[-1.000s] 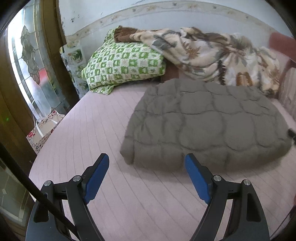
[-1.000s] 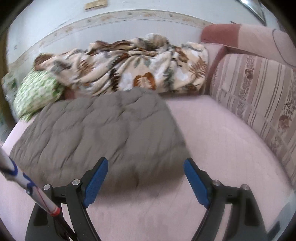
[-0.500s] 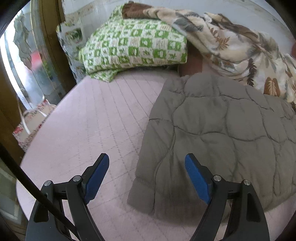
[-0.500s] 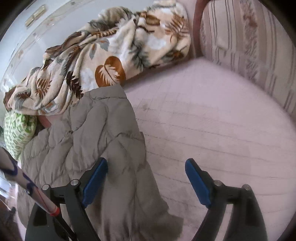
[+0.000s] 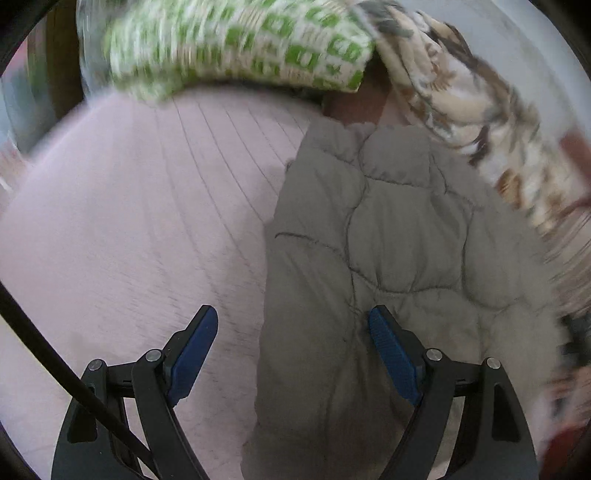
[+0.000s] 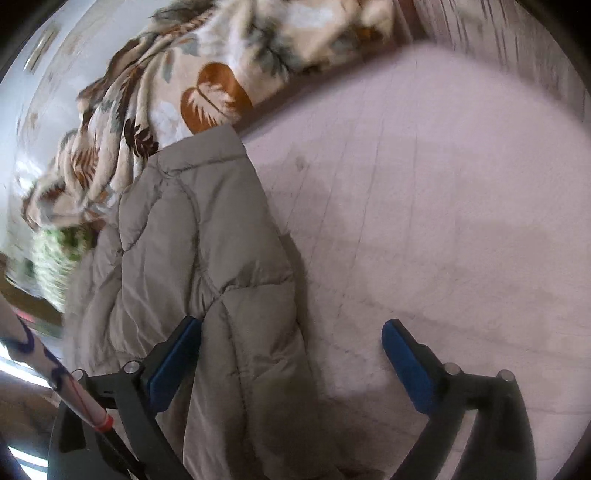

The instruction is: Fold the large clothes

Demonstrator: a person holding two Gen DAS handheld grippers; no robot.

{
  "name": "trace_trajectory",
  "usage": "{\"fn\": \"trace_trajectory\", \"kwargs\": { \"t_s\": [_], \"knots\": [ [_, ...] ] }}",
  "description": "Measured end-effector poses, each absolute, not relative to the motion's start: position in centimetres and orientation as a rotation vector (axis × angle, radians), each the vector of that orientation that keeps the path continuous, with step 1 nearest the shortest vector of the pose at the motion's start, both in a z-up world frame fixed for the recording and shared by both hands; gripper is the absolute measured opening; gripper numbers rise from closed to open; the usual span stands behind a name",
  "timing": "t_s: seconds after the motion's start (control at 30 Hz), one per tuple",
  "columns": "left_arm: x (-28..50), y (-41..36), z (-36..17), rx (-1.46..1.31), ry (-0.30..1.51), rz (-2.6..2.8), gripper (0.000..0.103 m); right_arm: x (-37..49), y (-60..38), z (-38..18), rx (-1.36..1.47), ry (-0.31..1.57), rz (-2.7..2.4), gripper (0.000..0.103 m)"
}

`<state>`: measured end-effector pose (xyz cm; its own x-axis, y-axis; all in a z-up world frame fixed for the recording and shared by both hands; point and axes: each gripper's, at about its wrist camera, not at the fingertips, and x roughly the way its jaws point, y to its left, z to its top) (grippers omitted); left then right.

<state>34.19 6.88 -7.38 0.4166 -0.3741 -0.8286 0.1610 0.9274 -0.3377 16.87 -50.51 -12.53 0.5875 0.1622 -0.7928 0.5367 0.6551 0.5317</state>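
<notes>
A grey quilted puffer garment (image 5: 388,258) lies flat on the pink bed sheet (image 5: 129,221). My left gripper (image 5: 293,350) is open and low over the garment's left edge, which runs between its blue pads. In the right wrist view the garment (image 6: 207,251) fills the left half. My right gripper (image 6: 291,362) is open, straddling the garment's right edge, with one pad over the fabric and the other over the pink sheet (image 6: 424,203). Neither gripper holds anything.
A green-and-white checked pillow (image 5: 236,48) and a leaf-print blanket (image 5: 480,122) lie at the back of the bed. The blanket also shows in the right wrist view (image 6: 184,85). A striped sofa back (image 6: 480,22) stands at the far right.
Both grippers have moved forward and down toward the garment, the left to its left edge and the right to its right edge. Both stay open.
</notes>
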Motion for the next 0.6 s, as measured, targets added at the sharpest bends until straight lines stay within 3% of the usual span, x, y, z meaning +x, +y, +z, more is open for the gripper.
{"fn": "trace_trajectory", "kwargs": {
  "t_s": [0.23,0.5,0.57,0.6],
  "knots": [
    [36.9,9.7,-12.7,-0.624,1.260,-0.577,0.086,17.0,-50.9,-13.9,0.936,0.938,-0.157,0.103],
    [36.7,5.7,-12.7,-0.594,1.258,-0.697,0.089,18.1,-50.4,-14.3,0.948,0.924,-0.069,0.103],
    [36.5,5.0,-11.9,-0.562,1.249,-0.665,0.088,18.9,-49.2,-14.7,0.962,0.939,0.027,0.098],
    [36.1,4.7,-11.1,-0.548,1.234,-0.647,0.079,19.3,-48.5,-14.7,0.960,0.940,0.059,0.091]
  ]
}}
